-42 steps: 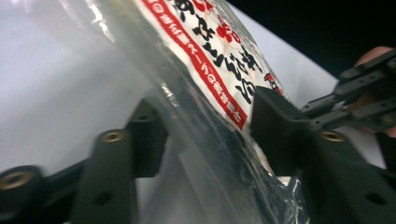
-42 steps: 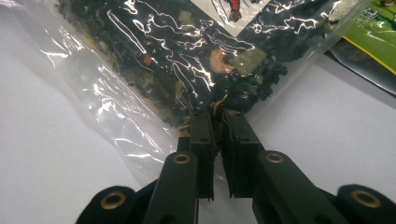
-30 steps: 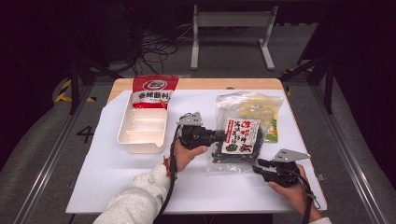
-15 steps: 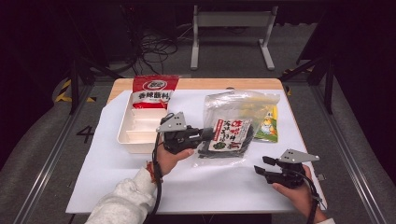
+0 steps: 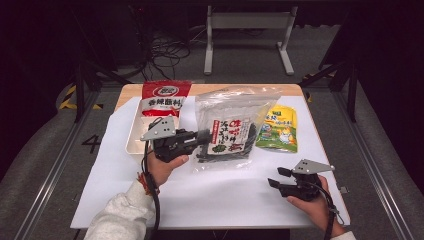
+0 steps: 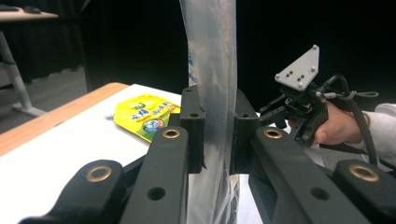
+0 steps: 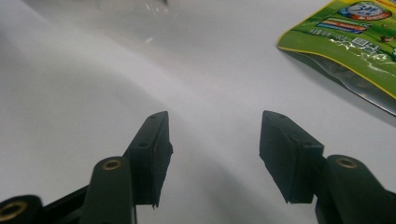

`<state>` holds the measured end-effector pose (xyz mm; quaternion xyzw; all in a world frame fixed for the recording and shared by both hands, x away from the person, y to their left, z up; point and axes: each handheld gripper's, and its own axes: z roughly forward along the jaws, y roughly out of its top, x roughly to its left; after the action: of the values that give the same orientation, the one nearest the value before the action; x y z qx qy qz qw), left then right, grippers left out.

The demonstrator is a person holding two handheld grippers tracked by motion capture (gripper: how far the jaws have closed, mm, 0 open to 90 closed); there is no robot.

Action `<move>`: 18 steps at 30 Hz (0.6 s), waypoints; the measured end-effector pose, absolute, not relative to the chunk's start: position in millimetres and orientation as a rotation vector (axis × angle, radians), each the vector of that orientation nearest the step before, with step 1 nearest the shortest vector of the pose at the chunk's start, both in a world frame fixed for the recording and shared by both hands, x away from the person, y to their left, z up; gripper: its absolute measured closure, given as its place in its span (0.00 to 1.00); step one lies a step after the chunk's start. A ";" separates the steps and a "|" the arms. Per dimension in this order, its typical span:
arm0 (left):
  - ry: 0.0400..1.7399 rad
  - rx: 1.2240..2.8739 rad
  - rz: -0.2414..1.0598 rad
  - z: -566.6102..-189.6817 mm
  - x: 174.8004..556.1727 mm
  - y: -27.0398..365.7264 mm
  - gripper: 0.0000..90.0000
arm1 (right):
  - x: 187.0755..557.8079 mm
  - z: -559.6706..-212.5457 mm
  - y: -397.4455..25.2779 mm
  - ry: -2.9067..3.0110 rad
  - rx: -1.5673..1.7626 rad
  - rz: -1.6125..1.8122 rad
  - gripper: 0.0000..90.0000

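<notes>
My left gripper [image 5: 202,137] is shut on the left edge of a clear bag of dark seaweed with a red and white label [image 5: 231,131], and holds it lifted and upright above the white table sheet [image 5: 230,195]. In the left gripper view the bag's clear plastic [image 6: 215,70] is pinched between the two black pads. My right gripper [image 5: 275,177] rests low near the front right of the sheet, open, with nothing between its fingers [image 7: 152,154].
A white tray [image 5: 133,141] stands at the left behind the left hand, with a red snack bag [image 5: 163,97] leaning at its far end. A yellow-green pouch [image 5: 278,127] lies flat at the right back [image 7: 355,42].
The left gripper has lifted the seaweed bag off the sheet, turned it upright and moved it left. The right gripper has drawn back toward the front right, away from the bag.
</notes>
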<state>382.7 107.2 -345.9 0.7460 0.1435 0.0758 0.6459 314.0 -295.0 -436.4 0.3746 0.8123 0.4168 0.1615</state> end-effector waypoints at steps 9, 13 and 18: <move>0.316 1.672 0.213 -336.8 382.4 120.6 0.89 | 314.2 -440.4 -291.1 2.339 1.056 1.166 0.45; 0.316 1.658 0.236 -331.9 383.1 130.7 0.89 | 314.2 -441.0 -291.4 2.336 1.062 1.167 0.45; 0.335 1.631 0.301 -320.3 385.0 149.4 0.89 | 311.2 -442.9 -294.0 2.330 1.074 1.163 0.44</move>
<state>385.0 149.4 -320.3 0.7217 0.1483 0.1331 0.6629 311.2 -294.0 -442.9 0.3762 0.8164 0.4073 0.1618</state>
